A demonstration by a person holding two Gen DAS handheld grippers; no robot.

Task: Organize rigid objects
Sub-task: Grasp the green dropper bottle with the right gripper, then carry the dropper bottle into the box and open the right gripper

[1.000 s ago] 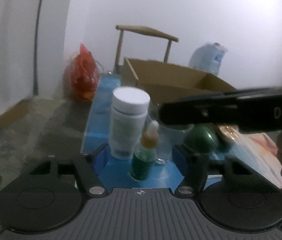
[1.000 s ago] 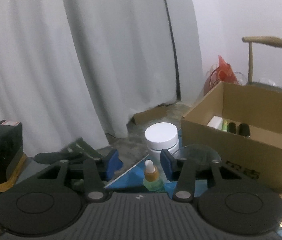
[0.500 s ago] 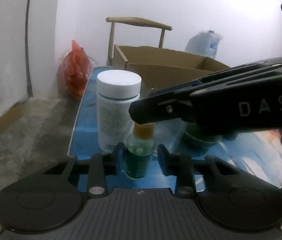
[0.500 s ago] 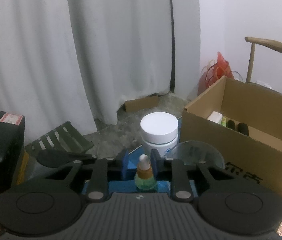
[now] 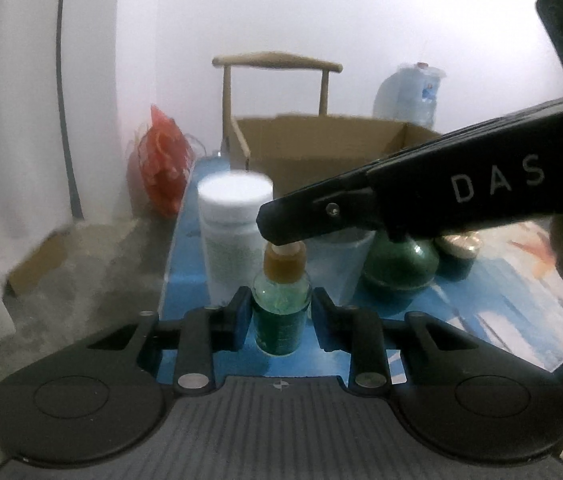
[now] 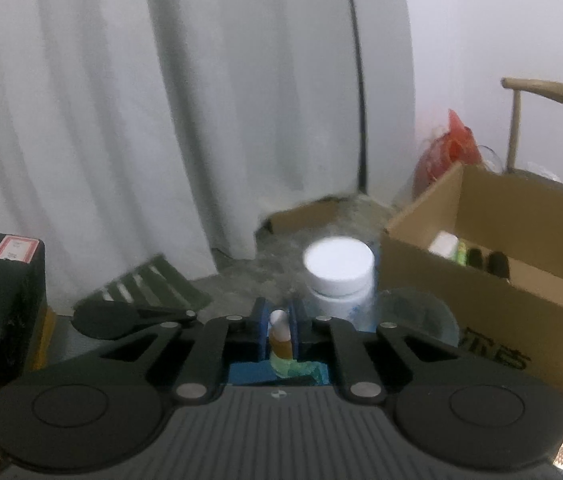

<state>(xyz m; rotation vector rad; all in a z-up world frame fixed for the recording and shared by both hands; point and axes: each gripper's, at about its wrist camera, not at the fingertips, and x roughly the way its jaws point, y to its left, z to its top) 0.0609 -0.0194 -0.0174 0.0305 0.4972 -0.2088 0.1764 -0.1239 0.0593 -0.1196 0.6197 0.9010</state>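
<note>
A small green dropper bottle with an amber collar stands on the blue table. My left gripper is shut on its body. My right gripper is shut on the bottle's white dropper cap; its arm crosses above the bottle in the left wrist view. A white-capped jar stands just behind, also in the right wrist view. An open cardboard box sits further back, also in the right wrist view, with several small items inside.
A clear cup, a dark green round jar and a gold-lidded jar stand right of the bottle. A wooden chair, a red bag and a water jug are behind. A black box is at left.
Both grippers closed: the left around the dropper bottle's body, the right onto its cap. Both were open and apart from the bottle a second ago.
</note>
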